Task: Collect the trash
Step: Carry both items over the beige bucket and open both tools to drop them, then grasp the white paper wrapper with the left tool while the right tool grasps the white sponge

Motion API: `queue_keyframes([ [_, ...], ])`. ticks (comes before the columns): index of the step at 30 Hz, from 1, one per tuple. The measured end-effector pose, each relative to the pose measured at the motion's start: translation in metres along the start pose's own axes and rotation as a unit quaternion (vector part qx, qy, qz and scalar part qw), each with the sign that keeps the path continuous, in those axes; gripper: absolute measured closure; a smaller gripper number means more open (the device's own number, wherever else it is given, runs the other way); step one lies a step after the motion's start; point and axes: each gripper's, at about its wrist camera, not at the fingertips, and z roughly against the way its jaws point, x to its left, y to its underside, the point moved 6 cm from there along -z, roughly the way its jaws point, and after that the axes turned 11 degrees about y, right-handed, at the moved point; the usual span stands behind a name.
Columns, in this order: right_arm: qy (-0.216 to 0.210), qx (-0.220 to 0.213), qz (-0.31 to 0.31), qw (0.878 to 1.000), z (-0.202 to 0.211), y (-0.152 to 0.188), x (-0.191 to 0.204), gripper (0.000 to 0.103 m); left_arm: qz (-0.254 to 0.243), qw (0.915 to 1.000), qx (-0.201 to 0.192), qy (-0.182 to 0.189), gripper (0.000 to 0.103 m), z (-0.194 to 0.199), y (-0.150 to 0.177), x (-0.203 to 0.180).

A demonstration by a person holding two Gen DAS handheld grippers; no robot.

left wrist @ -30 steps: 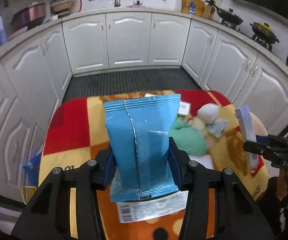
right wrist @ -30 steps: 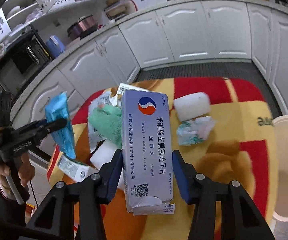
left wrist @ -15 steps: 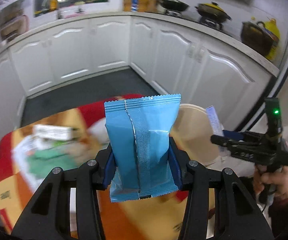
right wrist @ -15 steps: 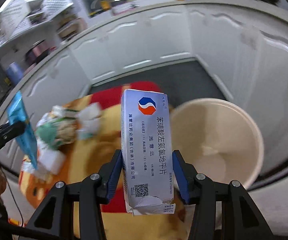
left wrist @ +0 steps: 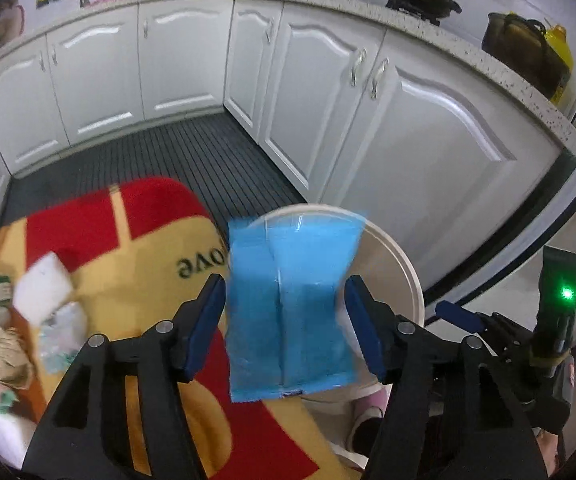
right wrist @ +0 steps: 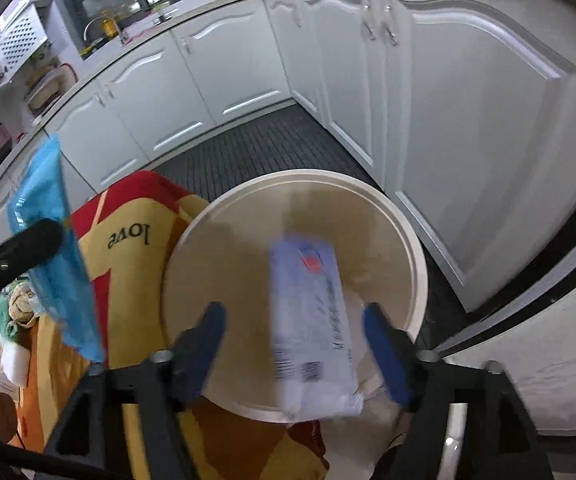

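Both tongs are opening: the right gripper frees its box lengthwise over the bin; the left gripper frees its blue packet near the rim.

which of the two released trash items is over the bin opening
The white medicine box, between the right gripper's opening jaws, over the cream round bin; the blue snack wrapper overlaps its rim.

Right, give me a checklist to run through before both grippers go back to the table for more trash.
1. Left gripper jaws opening, pads clear of the blue snack wrapper: ok.
2. Right gripper jaws opening, medicine box loose between them: ok.
3. Box over the cream bin: ok.
4. Wrapper over the bin mouth: cannot tell; part of it hangs over the blanket.
5. Both pieces landed in the bin: not ok, both mid-drop and blurred.
6. More trash on the table, such as the white sponge: ok.
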Motion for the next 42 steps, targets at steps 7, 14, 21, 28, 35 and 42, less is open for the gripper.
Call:
queue_keyframes([
  [7, -0.007, 0.019, -0.004, 1.0, -0.011, 0.011, 0.001, 0.028, 0.003, 0.9998, -0.001, -0.019, 0.041, 0.012, 0.013, 0.014],
  [14, -0.012, 0.005, 0.027, 1.0, 0.001, 0.02, 0.027, 0.028, 0.008, 0.9983, -0.03, -0.049, 0.041, 0.045, 0.023, 0.03],
  [21, -0.017, -0.017, 0.056, 0.998, 0.023, 0.025, 0.054, 0.028, -0.003, 0.9938, -0.055, -0.097, 0.041, 0.077, 0.035, 0.044],
  [28, -0.031, -0.039, 0.08, 0.996, 0.05, 0.029, 0.086, 0.028, 0.0, 0.9886, -0.075, -0.131, 0.041, 0.105, 0.047, 0.063],
  [35, -0.049, -0.049, 0.105, 0.992, 0.066, 0.036, 0.119, 0.027, 0.014, 0.9841, -0.085, -0.155, 0.041, 0.133, 0.06, 0.087],
  [42, -0.065, -0.063, 0.124, 0.988, 0.083, 0.042, 0.152, 0.026, 0.036, 0.9786, -0.103, -0.174, 0.041, 0.162, 0.071, 0.11],
])
